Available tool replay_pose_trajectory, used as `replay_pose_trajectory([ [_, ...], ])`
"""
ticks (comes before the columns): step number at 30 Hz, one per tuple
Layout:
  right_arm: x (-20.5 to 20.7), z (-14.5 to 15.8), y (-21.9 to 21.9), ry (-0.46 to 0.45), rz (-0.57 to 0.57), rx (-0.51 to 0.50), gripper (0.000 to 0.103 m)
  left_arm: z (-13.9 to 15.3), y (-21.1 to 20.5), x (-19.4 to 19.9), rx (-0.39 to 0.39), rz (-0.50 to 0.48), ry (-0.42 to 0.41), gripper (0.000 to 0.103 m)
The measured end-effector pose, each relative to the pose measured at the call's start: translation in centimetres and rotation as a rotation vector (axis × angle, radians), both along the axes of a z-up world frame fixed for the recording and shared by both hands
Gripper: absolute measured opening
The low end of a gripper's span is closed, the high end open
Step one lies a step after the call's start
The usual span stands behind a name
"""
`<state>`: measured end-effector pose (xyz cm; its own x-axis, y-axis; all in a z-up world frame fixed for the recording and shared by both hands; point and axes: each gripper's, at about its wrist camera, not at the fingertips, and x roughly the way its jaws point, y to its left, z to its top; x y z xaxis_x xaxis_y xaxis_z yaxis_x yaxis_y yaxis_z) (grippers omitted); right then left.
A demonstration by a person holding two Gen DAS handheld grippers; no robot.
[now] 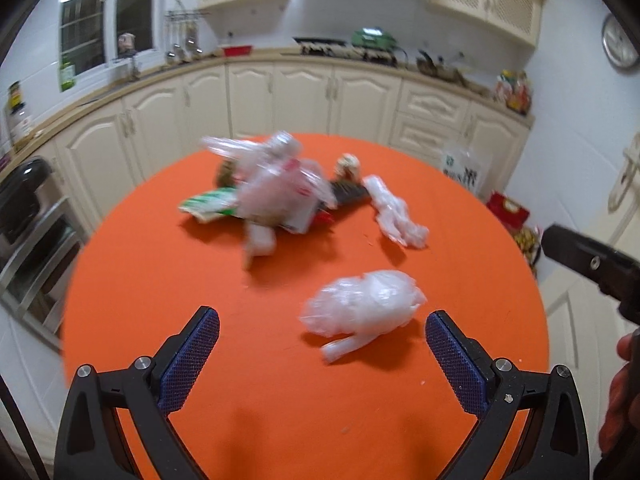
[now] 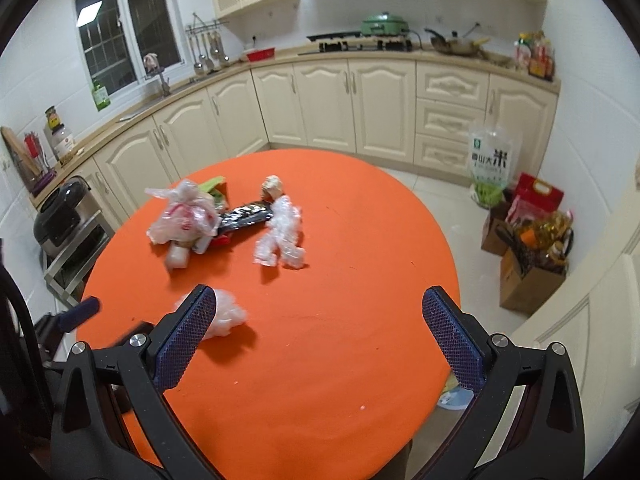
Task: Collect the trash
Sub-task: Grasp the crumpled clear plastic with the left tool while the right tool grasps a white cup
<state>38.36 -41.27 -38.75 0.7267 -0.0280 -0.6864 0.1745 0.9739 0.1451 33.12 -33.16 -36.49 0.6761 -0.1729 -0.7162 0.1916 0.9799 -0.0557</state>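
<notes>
One round orange table (image 2: 340,320), one heap of trash, two loose plastic wads, two sets of tongs.

The heap (image 2: 188,220) of clear bags and wrappers sits far back on the table. A long crinkly wad (image 2: 280,236) lies beside it. A small white wad (image 1: 364,304) lies just ahead of the left gripper (image 1: 322,334), whose tongs are spread wide and empty. The right gripper (image 2: 320,312) is spread too. Only the right view shows boxes (image 2: 528,268) on the floor.
</notes>
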Motion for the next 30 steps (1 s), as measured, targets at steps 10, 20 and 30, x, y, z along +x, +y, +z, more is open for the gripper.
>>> replay_pose_trajectory([
  [10, 2.8, -2.0, -1.3, 0.048, 0.017, 0.032, 0.103, -3.5, -0.7, 7.7, -0.041, -0.003, 0.108, 0.059],
  [20, 6.2, -3.0, 2.6, 0.059, 0.126, 0.062, 0.103, -3.6, 5.8, 8.1, -0.112, 0.081, 0.057, 0.05],
  [30, 10.9, -5.9, 11.0, 0.093, 0.302, 0.135, 0.1, -2.6, 14.8, 6.7, -0.067, 0.274, 0.0, 0.051],
])
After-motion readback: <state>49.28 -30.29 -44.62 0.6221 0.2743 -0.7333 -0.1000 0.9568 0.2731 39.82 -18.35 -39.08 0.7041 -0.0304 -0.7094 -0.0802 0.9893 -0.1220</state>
